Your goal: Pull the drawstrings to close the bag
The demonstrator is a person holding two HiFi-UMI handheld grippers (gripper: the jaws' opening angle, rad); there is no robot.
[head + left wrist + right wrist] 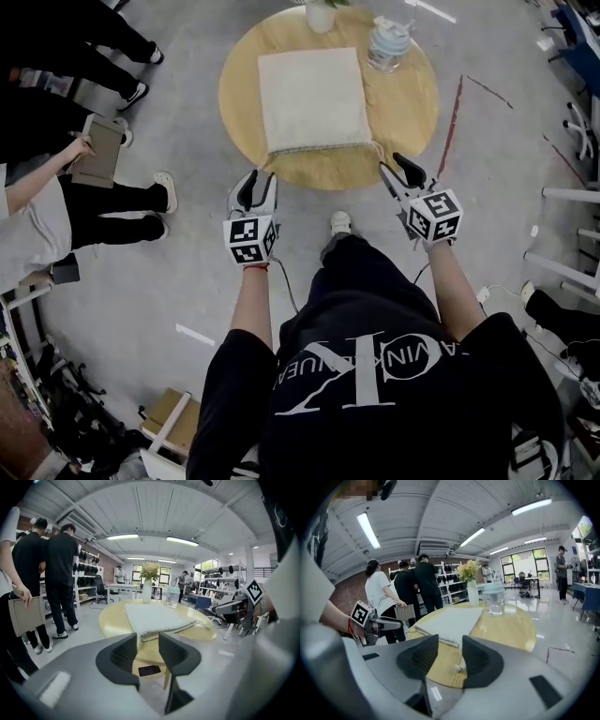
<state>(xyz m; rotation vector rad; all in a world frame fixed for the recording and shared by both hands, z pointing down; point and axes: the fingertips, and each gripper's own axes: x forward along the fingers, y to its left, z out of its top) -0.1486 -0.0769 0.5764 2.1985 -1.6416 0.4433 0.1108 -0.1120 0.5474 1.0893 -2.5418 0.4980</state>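
Note:
A flat cream drawstring bag (312,98) lies on the round wooden table (417,103), its gathered mouth toward me. A drawstring end (378,150) trails from the bag's near right corner; in the right gripper view its knot (460,667) lies on the wood just past my jaws. My left gripper (258,180) hovers at the table's near edge, left of the bag's mouth, open and empty. Off the near right corner my right gripper (396,169) is open too, holding nothing. In the left gripper view the bag (154,618) lies ahead of the open left gripper (147,651).
A white vase with flowers (321,14) and a clear lidded jar (387,42) stand at the table's far side. Several people stand at the left, one holding a tablet (98,150). A dark phone (149,671) lies under the table. Chairs and desks stand at the right.

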